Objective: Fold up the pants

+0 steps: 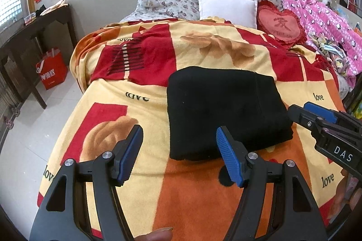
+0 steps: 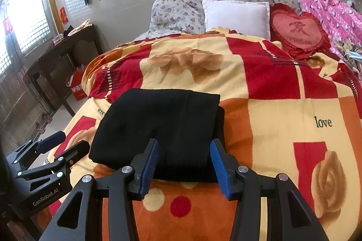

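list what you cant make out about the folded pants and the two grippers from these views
- Black pants: layers and fold seams unreadable in both views; the fabric is uniformly dark.
- Pants' near edge: in the right wrist view, the right gripper fingers cover part of it.
- Right gripper in the left wrist view: cut off by the right frame edge.
- Left gripper: open, empty.

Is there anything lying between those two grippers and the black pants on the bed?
Nothing visible. The folded black pants lie on the patterned blanket right ahead of the open right gripper. The open left gripper sits just left of them, with only bare blanket between.
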Tool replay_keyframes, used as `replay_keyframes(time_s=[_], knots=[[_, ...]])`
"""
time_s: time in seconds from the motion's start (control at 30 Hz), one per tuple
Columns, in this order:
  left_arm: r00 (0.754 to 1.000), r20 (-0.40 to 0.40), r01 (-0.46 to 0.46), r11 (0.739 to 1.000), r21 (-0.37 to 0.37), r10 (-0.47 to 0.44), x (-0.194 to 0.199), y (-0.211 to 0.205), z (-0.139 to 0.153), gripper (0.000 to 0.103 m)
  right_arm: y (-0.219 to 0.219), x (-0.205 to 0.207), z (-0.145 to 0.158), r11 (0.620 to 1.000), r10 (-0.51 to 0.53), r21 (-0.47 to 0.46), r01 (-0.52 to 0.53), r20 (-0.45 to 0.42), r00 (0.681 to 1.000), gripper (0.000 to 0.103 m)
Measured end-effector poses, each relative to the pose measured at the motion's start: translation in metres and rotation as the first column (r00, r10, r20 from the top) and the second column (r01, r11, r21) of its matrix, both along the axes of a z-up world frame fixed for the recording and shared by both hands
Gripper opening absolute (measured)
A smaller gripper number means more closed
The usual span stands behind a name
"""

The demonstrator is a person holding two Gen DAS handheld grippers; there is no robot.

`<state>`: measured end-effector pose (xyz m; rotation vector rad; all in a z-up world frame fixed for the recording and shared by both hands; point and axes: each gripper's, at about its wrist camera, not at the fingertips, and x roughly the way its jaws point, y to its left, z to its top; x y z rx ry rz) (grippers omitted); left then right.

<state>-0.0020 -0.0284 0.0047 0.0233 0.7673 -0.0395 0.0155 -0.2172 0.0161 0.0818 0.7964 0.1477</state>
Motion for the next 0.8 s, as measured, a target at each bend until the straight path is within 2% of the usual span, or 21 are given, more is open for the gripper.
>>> replay_keyframes(time_s=[0.8], knots=[[1.0,-0.016,0.005,1.0,-0.005,-0.005,-0.0027,-0.003,-0.0059,0.068,-0.0009,0.0012,-0.0063,1.0,0.012,0.02,-0.012,-0.023,1.0,0.046]])
